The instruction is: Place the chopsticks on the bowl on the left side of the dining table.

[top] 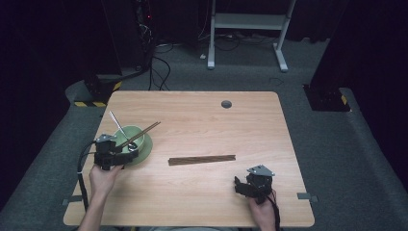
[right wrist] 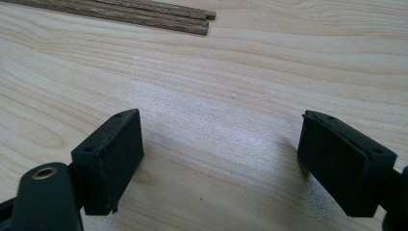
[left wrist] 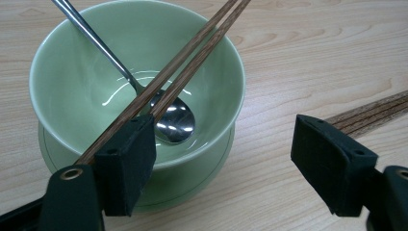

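High view: bowl (top: 137,144) at table (top: 202,192) left edge, spoon (top: 119,127) and chopsticks (top: 141,134) inside.
Left gripper (left wrist: 219,159): released, jaws wide at bowl's near rim.
Right gripper (right wrist: 219,154): released, over bare wood.
Spare chopsticks (top: 202,160): flat, mid-table.

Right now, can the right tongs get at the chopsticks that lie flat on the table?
Probably yes. The right tongs stand open over bare table, and the flat chopsticks lie just ahead with nothing between. The bowl is off to the side.
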`<control>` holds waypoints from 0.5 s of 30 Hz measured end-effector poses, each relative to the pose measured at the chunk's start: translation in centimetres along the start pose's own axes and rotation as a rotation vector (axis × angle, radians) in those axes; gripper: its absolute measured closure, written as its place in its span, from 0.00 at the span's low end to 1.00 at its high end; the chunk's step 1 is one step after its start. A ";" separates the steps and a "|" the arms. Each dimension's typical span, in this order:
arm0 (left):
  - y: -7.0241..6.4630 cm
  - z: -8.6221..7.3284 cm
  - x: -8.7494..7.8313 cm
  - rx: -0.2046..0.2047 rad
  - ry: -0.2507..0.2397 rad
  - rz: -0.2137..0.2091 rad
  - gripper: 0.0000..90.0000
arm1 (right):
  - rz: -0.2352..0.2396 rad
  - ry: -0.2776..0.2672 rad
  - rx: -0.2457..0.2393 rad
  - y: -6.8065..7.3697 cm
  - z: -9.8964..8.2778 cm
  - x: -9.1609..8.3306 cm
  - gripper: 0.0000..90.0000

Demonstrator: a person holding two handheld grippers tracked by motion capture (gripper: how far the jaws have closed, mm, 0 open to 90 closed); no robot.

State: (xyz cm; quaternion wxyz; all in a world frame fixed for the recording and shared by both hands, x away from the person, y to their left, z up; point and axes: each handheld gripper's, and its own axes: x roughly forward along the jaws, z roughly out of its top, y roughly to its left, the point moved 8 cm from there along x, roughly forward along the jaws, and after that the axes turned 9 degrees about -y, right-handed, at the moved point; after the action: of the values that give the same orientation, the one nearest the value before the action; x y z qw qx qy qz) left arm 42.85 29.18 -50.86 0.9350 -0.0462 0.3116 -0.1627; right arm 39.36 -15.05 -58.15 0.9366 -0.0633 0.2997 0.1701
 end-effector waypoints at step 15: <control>1.2 0.3 0.2 -0.021 -0.010 0.033 0.27 | 0.000 0.000 -0.001 0.0 0.0 0.0 0.18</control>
State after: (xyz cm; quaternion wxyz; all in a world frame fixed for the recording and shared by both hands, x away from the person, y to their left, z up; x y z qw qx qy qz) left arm 43.52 30.28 -50.94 0.9386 -0.0519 0.3094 -0.1437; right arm 39.36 -15.05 -58.14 0.9367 -0.0636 0.2996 0.1700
